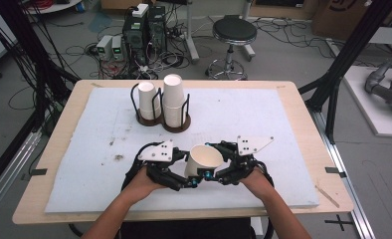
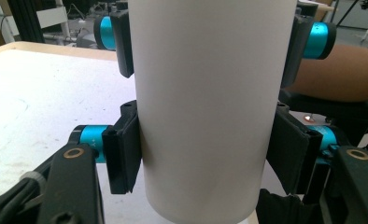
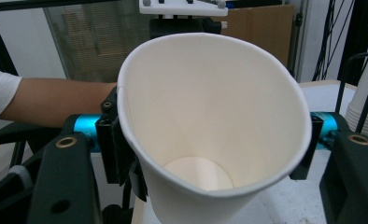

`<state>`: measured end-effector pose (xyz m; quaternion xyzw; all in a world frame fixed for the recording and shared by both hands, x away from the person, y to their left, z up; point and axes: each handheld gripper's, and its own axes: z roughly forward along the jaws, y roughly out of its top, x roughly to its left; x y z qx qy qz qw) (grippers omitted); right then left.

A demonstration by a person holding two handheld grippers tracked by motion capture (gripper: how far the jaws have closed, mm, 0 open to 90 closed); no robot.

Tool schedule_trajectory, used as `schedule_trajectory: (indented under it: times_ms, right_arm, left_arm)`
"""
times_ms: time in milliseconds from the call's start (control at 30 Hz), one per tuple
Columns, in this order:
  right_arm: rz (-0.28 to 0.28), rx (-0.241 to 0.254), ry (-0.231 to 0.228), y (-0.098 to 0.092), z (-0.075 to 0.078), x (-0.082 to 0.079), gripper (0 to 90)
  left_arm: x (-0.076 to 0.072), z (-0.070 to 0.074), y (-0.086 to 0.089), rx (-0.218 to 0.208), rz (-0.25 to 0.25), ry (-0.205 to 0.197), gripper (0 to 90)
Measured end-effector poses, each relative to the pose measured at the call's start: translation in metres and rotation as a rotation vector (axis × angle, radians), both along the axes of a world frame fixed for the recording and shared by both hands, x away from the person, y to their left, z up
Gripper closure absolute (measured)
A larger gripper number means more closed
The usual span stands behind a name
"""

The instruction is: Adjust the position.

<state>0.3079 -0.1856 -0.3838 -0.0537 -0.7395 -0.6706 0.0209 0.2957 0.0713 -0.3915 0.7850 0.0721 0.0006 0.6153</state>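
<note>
A: Item nearest the desk's (image 1: 303, 149) front edge?
B: One white paper cup (image 1: 204, 160), tilted, held above the desk. Left hand-held gripper (image 1: 190, 182) pinches its lower body; right hand-held gripper (image 1: 210, 174) clamps it near the rim.
A: Beyond the cup?
B: Two black wire holders (image 1: 184, 117) side by side, each holding stacked cups (image 1: 173, 99), well apart from the held cup.
</note>
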Motion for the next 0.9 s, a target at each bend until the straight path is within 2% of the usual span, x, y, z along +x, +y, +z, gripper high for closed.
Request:
schedule_trajectory:
  times_ms: [300, 533, 667, 900]
  right_arm:
    - [0.001, -0.024, -0.009, 0.001, -0.001, 0.000, 34.1]
    - [-0.018, -0.024, -0.023, -0.001, 0.000, 0.000, 35.8]
    - [-0.037, -0.028, -0.029, -0.003, 0.001, 0.002, 36.3]
    - [-0.073, -0.034, -0.038, -0.008, 0.002, 0.006, 36.8]
  left_arm:
    - [-0.001, -0.002, -0.002, 0.020, 0.016, -0.002, 34.1]
    - [-0.001, -0.003, 0.000, 0.033, 0.033, -0.013, 32.3]
    - [0.000, -0.002, 0.008, 0.031, 0.065, -0.019, 28.6]
    - [0.004, -0.001, 0.029, 0.027, 0.164, -0.018, 21.8]
